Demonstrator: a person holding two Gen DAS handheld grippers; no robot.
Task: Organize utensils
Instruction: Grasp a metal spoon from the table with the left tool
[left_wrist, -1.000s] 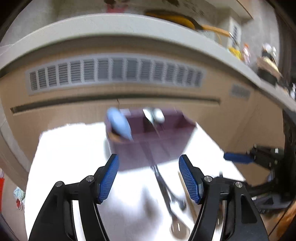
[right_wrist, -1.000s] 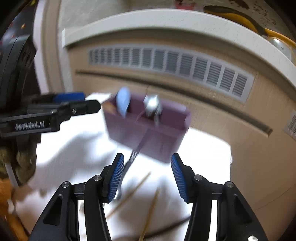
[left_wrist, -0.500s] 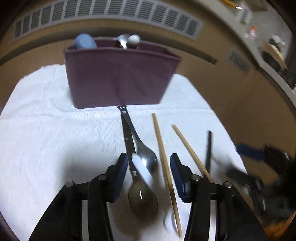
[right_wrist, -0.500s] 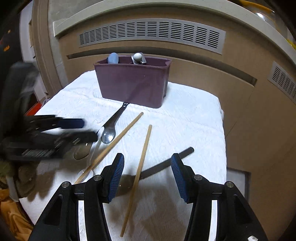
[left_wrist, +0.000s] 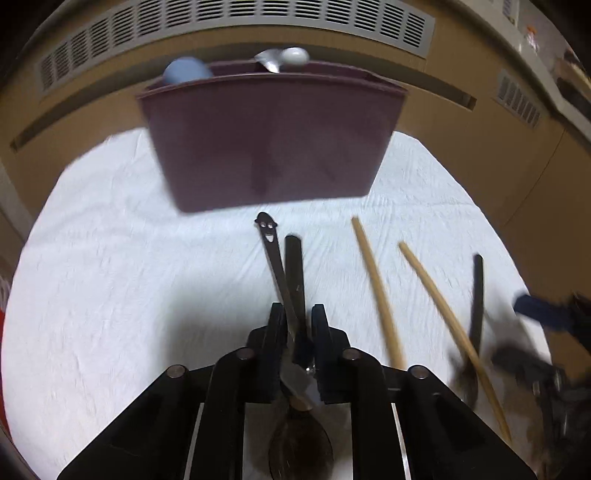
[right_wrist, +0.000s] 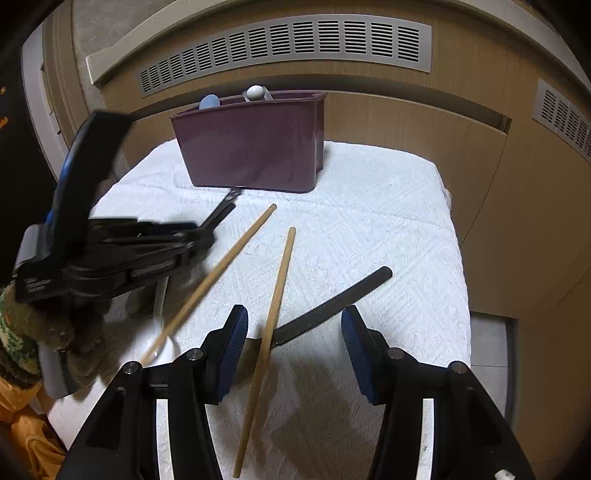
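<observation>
White textured cloth (right_wrist: 369, 221) covers the tabletop. Its right edge and far right corner show clearly in the right wrist view, with a wooden cabinet front (right_wrist: 424, 122) just beyond. A purple utensil caddy (left_wrist: 269, 140) stands near the cloth's far edge, and bare cloth lies open to the left of it and along the right side.

The left gripper (left_wrist: 297, 325) is low over the cloth, its jaws closing on two handles that cross between them: a steel spoon handle with a smiley cut-out at its tip (left_wrist: 266, 223) and a plain dark handle (left_wrist: 294, 266). The pads look to be against them. A spoon bowl (left_wrist: 301, 450) lies under the gripper body, mostly hidden and dark.

The right gripper (right_wrist: 291, 347) hovers with its jaws apart and gripping nothing. One wooden chopstick (right_wrist: 275, 295) runs up between its fingers, and a black handle (right_wrist: 332, 306) lies slantwise beyond the tips. A second chopstick (right_wrist: 221, 266) lies to the left, its near end lost in glare.

Inside the caddy only a pale blue rounded top (left_wrist: 183, 70) and a white tip beside steel (left_wrist: 293, 55) rise above the rim; the rest is hidden. Motion blur smears the left gripper in the right wrist view, and the right gripper in the left wrist view. A gloved hand (right_wrist: 37, 332) is cut off at the frame edge.
</observation>
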